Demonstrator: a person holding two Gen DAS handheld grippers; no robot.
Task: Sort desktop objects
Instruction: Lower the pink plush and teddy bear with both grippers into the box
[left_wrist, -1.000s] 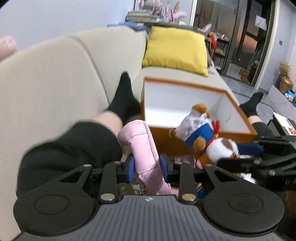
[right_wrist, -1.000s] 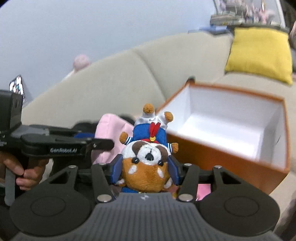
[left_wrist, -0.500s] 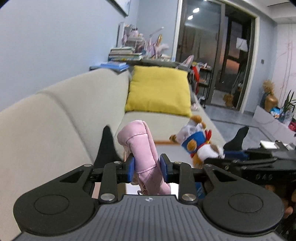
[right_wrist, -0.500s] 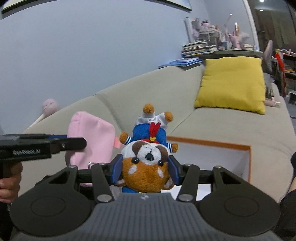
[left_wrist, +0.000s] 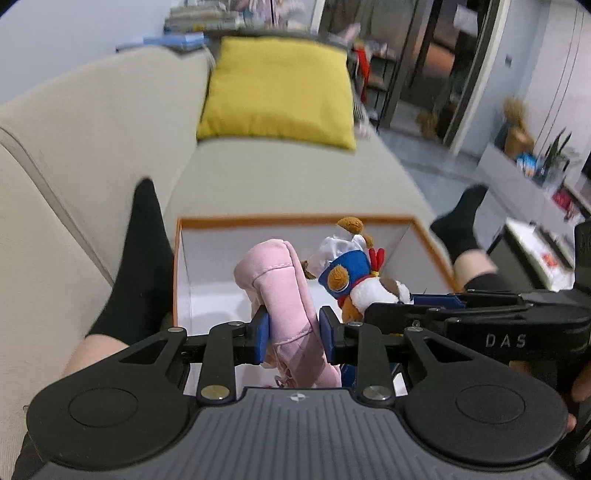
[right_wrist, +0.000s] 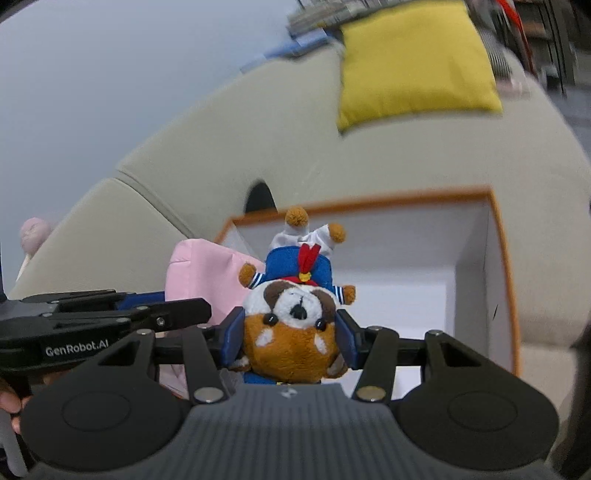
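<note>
Pink padded fabric pouch (left_wrist: 286, 295) sits clamped upright between the blue pads of my left gripper (left_wrist: 293, 334), held over the near left part of the open orange-rimmed white cardboard box (left_wrist: 295, 220) on the beige fabric sofa (left_wrist: 288, 177), with a person's black-socked foot (left_wrist: 138, 258) just left of the box. To its right, my right gripper (right_wrist: 290, 339) has its jaws squeezed on the head of a brown-and-white plush dog in a blue sailor suit (right_wrist: 295, 295), which hangs upside down above the same box, close beside the pouch. Yellow square cushion (left_wrist: 279, 92) leans at the sofa's far end.
</note>
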